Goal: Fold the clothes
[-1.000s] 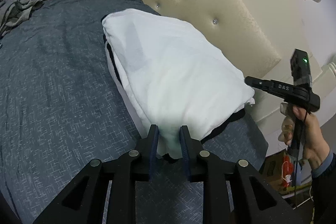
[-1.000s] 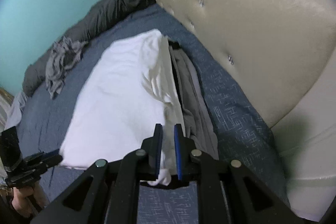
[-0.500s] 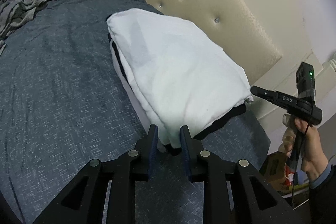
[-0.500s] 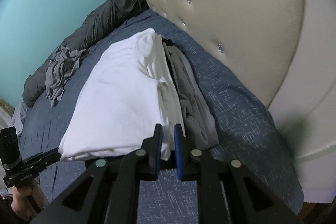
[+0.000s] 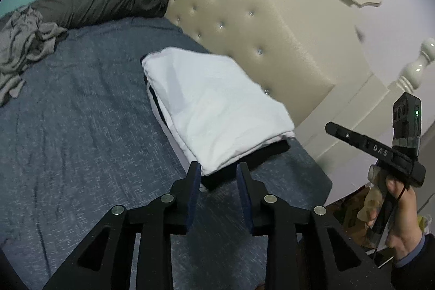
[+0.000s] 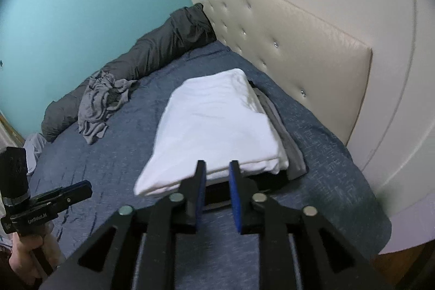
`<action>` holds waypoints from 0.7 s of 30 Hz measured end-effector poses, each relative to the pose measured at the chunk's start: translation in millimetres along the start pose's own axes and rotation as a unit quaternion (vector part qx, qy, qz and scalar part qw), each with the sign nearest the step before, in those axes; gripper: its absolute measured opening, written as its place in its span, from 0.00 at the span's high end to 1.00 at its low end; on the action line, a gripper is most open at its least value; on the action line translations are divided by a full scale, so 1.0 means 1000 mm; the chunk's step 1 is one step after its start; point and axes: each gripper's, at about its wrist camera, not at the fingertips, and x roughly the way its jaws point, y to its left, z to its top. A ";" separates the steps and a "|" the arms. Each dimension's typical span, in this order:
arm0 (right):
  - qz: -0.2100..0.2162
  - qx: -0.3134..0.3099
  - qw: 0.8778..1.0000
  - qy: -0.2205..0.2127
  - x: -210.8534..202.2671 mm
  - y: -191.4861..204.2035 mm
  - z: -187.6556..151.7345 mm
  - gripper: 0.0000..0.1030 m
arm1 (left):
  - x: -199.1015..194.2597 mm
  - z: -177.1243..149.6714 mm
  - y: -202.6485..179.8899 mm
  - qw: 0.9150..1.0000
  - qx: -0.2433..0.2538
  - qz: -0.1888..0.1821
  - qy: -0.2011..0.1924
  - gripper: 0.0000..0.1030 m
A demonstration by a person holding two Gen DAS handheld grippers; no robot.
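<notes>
The white garment (image 5: 217, 105) lay folded on a stack of darker clothes on the bed (image 5: 81, 127), beside the headboard (image 5: 258, 26). Left tool (image 5: 218, 175) and right tool (image 6: 216, 175) stood parted, gripping nothing. Withdrawing straight back would probably spare the fold.

Both views are dim and cool, lit softly and evenly with no hard shadows; the folded white cotton garment (image 5: 217, 105) is the brightest area. Fisheye distortion bends the tufted cream leather headboard (image 6: 293, 37), and black vignetting fills the corners. Slight motion blur softens edges, with fine grain in the dark parts.
</notes>
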 end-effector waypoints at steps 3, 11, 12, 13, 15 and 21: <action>0.001 -0.006 1.000 -0.011 -0.018 0.016 -0.008 0.73 | -0.025 -0.001 -0.006 1.000 0.013 0.002 -0.014 0.69; -0.010 -0.020 0.999 -0.039 -0.068 0.058 -0.027 0.64 | -0.083 -0.008 -0.018 0.999 0.037 0.004 -0.040 0.64; -0.012 -0.022 0.999 -0.042 -0.074 0.064 -0.029 0.64 | -0.089 -0.009 -0.020 0.998 0.040 0.004 -0.043 0.63; -0.014 -0.025 0.999 -0.046 -0.080 0.069 -0.032 0.64 | -0.095 -0.010 -0.022 0.998 0.043 0.005 -0.047 0.63; -0.016 -0.024 0.998 -0.050 -0.089 0.075 -0.035 0.64 | -0.106 -0.012 -0.025 0.997 0.048 0.006 -0.052 0.58; -0.025 -0.028 0.997 -0.067 -0.119 0.096 -0.047 0.54 | -0.136 -0.020 -0.031 0.996 0.058 0.007 -0.068 0.55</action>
